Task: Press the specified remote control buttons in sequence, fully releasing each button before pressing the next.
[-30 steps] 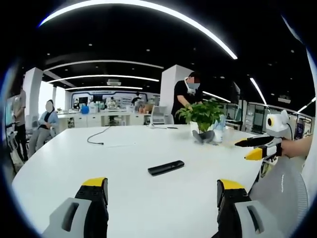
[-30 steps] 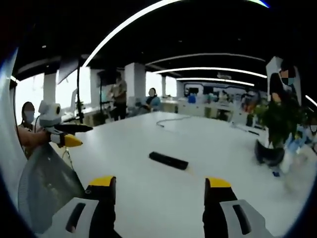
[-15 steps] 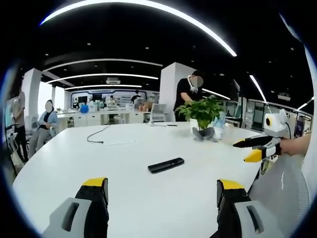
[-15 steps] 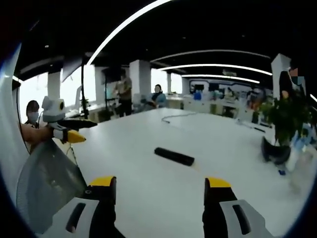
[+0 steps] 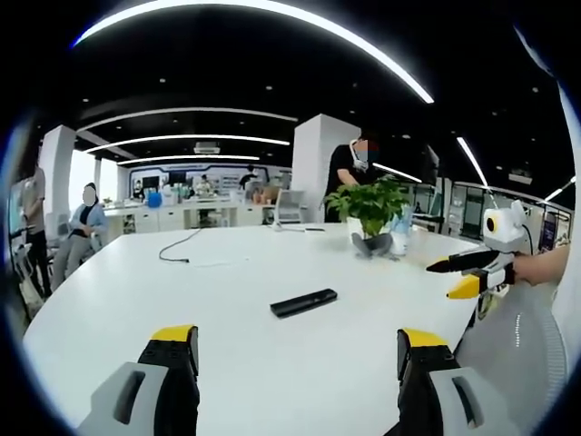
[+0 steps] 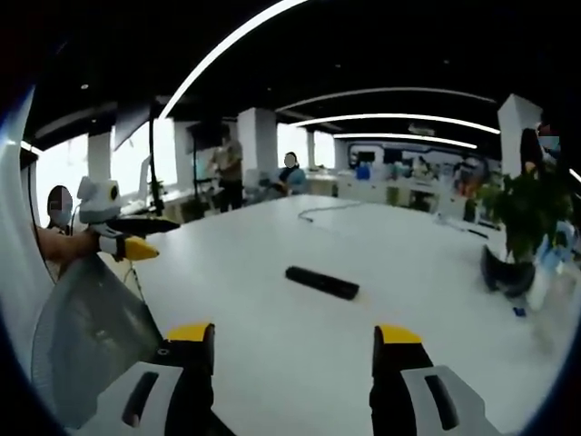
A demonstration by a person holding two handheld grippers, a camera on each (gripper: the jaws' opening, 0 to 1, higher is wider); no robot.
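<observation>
In the left gripper view, the left tool (image 5: 297, 359) hangs over the near edge of the white bench (image 5: 136, 300), its yellow-tipped jaws wide apart and holding nothing. The black remote (image 5: 303, 303) lies flat on the bench ahead of the jaws, well apart from them, slightly angled. Farther back a potted plant (image 5: 373, 214) stands on the bench with a dark cable (image 5: 178, 249) lying off to its left. The right tool (image 5: 462, 275) comes in from the right, above the bench edge; whether its jaws are parted cannot be told from here.

In the right gripper view, the right tool (image 6: 293, 357) has its jaws spread wide and empty above the bench (image 6: 427, 300). The remote (image 6: 321, 282) lies ahead, between and beyond the jaw tips, untouched. The potted plant (image 6: 514, 227) stands at the right. The left tool (image 6: 136, 238) shows at the left, held in a hand (image 6: 68, 243), above a grey chair back (image 6: 91, 336).
</observation>
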